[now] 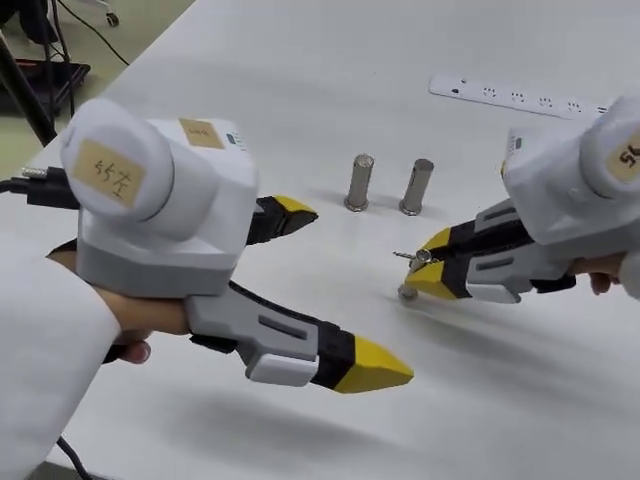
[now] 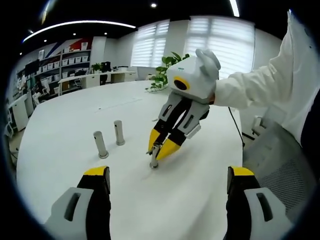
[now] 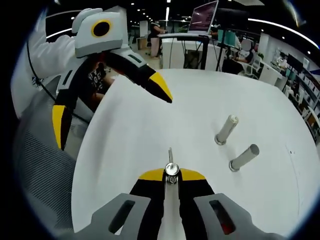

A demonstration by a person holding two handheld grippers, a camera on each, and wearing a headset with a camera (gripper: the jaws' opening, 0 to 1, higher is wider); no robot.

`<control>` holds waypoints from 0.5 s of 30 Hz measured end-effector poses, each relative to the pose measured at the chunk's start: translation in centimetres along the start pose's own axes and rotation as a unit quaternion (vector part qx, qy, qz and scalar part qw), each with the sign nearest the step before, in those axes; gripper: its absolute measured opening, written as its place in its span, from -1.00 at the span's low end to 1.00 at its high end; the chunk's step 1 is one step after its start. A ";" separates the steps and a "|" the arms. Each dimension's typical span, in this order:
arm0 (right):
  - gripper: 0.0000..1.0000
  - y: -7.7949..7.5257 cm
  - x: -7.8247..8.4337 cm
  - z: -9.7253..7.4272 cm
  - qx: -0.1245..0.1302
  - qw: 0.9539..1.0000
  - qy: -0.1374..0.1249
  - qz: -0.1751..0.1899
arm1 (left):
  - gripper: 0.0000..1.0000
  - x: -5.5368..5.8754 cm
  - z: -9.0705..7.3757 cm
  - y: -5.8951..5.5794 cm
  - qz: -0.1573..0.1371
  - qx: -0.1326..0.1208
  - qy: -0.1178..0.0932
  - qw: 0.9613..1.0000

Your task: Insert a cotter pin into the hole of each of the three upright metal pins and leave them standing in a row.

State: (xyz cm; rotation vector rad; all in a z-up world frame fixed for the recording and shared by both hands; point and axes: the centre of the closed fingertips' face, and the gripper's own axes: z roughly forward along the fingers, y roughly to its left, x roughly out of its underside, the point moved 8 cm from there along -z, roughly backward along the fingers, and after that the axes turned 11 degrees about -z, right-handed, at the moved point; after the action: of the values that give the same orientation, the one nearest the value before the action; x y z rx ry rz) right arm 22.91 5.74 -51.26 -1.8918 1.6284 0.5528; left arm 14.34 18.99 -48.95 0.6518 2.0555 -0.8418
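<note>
My right tongs [image 1: 423,265] pinch a metal pin [image 1: 407,293] on the counter [image 1: 300,110]; my left tongs [image 1: 357,292] hang spread wide.

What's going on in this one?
A person works two hand-held grippers over a white table. The right hand-held gripper is shut on a cotter pin, held at the top of one upright metal pin. Two more metal pins stand beyond it. The left hand-held gripper hovers open, holding nothing.
</note>
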 end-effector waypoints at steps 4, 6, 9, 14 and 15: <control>-0.92 -0.3 -0.4 0.7 0.000 1.000 0.000 0.000 | 0.94 0.4 0.0 0.0 -0.007 -0.003 0.000 1.000; -0.92 -0.3 -0.4 0.9 -0.001 1.000 0.000 0.002 | 0.93 0.5 -0.1 0.0 -0.011 -0.003 -0.001 1.000; -0.92 -0.2 -0.3 1.2 -0.004 1.000 0.001 0.003 | 0.93 0.7 0.0 -0.1 -0.015 0.000 -0.002 1.000; -0.92 -0.1 -0.3 1.4 -0.009 1.000 0.002 0.001 | 0.94 0.8 0.2 -0.7 -0.011 0.014 0.003 1.000; -0.92 -0.1 -0.3 1.4 -0.008 1.000 0.001 0.002 | 0.94 0.9 0.3 -0.8 -0.012 0.014 0.004 1.000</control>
State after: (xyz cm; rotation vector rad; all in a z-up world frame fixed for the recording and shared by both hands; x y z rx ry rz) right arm 23.03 6.90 -52.15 -1.9024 1.6350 0.5674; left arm 13.47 18.37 -49.56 0.6478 2.0662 -0.8856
